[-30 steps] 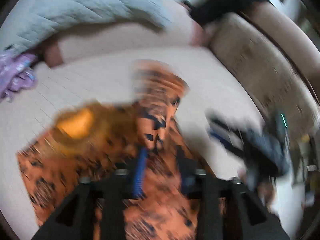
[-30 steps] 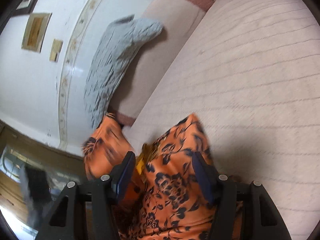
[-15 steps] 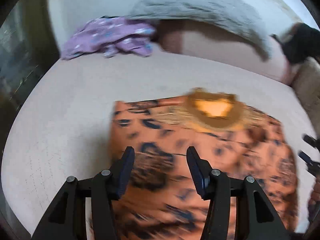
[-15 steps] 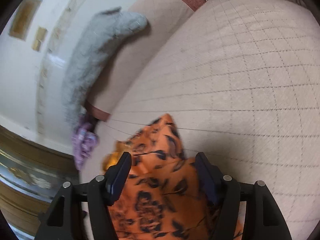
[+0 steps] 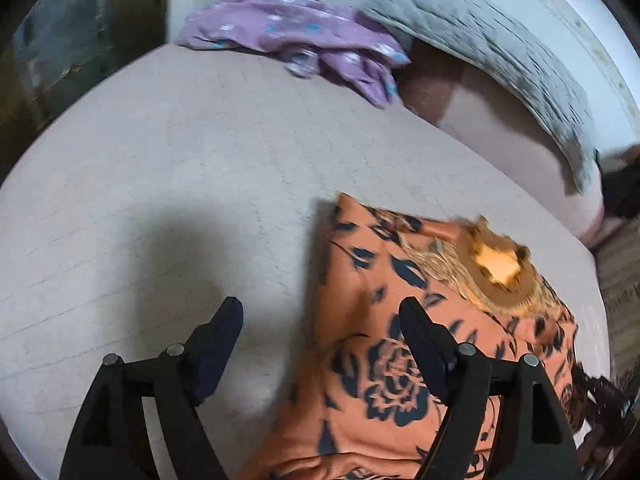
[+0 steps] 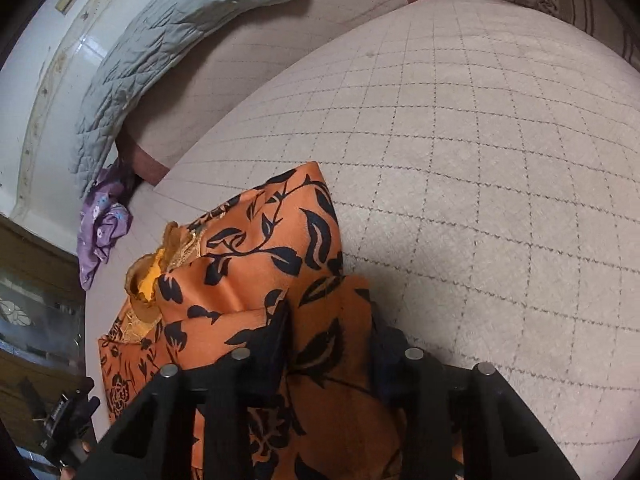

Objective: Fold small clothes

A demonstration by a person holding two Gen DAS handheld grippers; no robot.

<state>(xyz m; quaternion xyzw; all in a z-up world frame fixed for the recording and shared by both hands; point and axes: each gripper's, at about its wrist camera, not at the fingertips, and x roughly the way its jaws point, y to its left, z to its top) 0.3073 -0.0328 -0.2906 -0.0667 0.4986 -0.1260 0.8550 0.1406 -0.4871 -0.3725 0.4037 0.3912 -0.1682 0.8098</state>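
While two grippers work, one orange garment [image 5: 384, 360], one purple garment [image 5: 304, 36]

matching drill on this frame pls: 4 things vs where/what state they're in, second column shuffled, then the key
Things:
1. orange floral garment
2. purple garment
3. grey quilted pillow
4. left claw

Place or state:
A. bunched at the far edge of the bed
B. leaning against the wall, on top of the bolster
C. jaws opening, astride the garment's edge, pads not pressing
D. spread on the bed, a fold of it between the closing right claw jaws

Pairs: 1-D, 2-A, 3-B, 4-C
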